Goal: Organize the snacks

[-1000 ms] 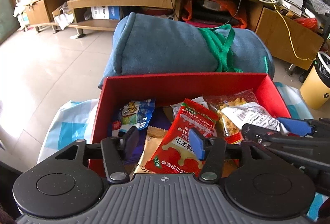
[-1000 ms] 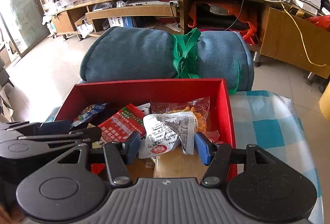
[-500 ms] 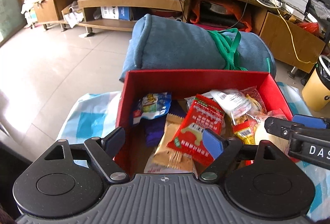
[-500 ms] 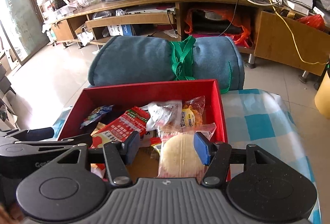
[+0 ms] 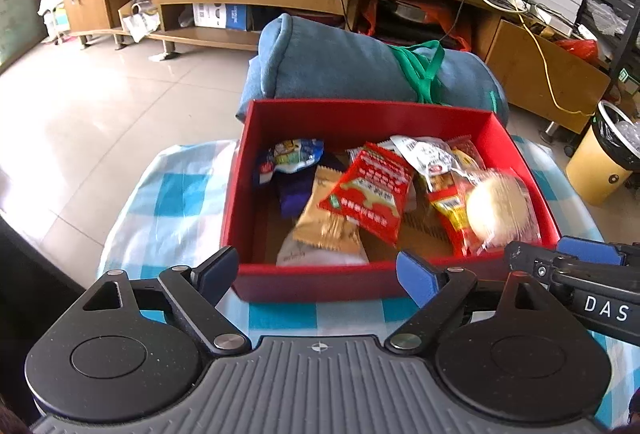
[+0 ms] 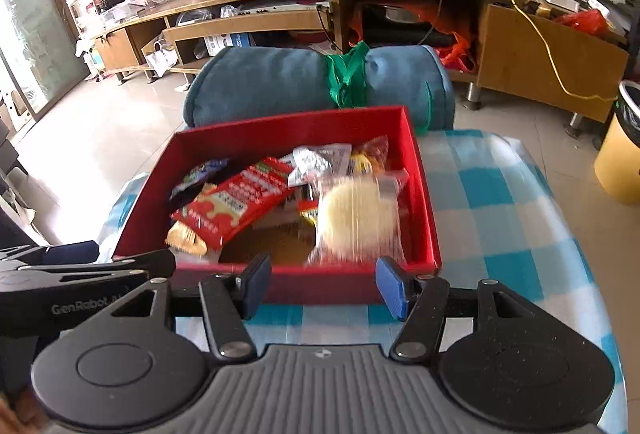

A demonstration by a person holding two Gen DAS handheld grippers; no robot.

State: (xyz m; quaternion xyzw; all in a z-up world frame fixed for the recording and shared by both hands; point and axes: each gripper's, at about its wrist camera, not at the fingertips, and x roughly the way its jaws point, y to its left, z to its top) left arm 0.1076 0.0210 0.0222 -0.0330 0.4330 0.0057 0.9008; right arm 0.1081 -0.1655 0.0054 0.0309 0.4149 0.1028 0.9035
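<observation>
With your left gripper (image 5: 316, 272) opening on nothing and your right gripper (image 6: 323, 282) narrowly parted and empty, both just outside the red box (image 5: 360, 114), the loosely heaped snacks (image 5: 366, 190) inside could spill if either claw clips its near wall.

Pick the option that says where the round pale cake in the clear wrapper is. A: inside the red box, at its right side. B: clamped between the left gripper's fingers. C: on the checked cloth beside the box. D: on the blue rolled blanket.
A: the round pale cake lies among the other snack packets inside the red box, against its right wall.
</observation>
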